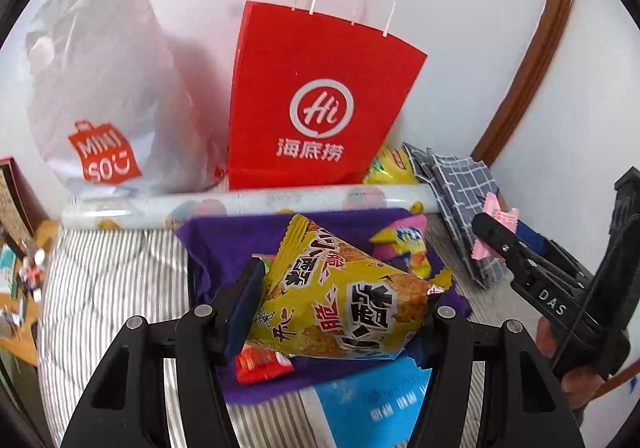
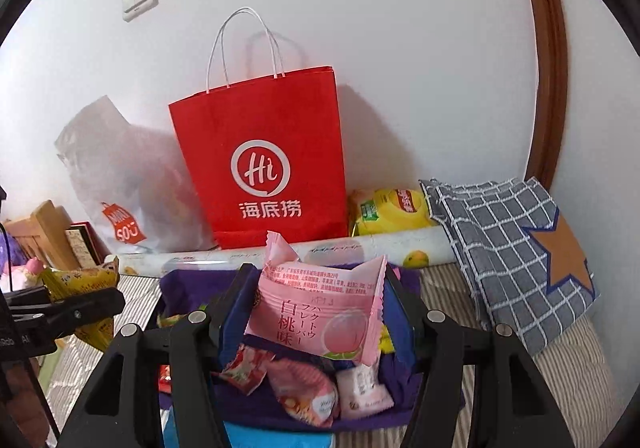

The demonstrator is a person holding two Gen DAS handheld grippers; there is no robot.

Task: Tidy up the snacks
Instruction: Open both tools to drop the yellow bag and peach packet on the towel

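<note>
My left gripper (image 1: 340, 304) is shut on a yellow snack bag (image 1: 340, 300) and holds it above a purple cloth (image 1: 224, 244) on the bed. My right gripper (image 2: 320, 312) is shut on a pink peach-flavour snack packet (image 2: 316, 312), also held above the purple cloth (image 2: 184, 288). The right gripper shows in the left wrist view (image 1: 492, 240) with the pink packet (image 1: 496, 224). The left gripper with the yellow bag (image 2: 80, 280) shows at the left of the right wrist view. Several small pink and red snack packets (image 2: 308, 388) lie on the cloth below.
A red paper bag (image 1: 316, 107) and a white plastic bag (image 1: 108, 99) stand against the wall. A rolled sheet (image 1: 248, 203) lies before them. A yellow packet (image 2: 388, 207) and a blue checked fabric bag (image 2: 512, 248) sit at the right. A blue-white pack (image 1: 372, 400) lies near.
</note>
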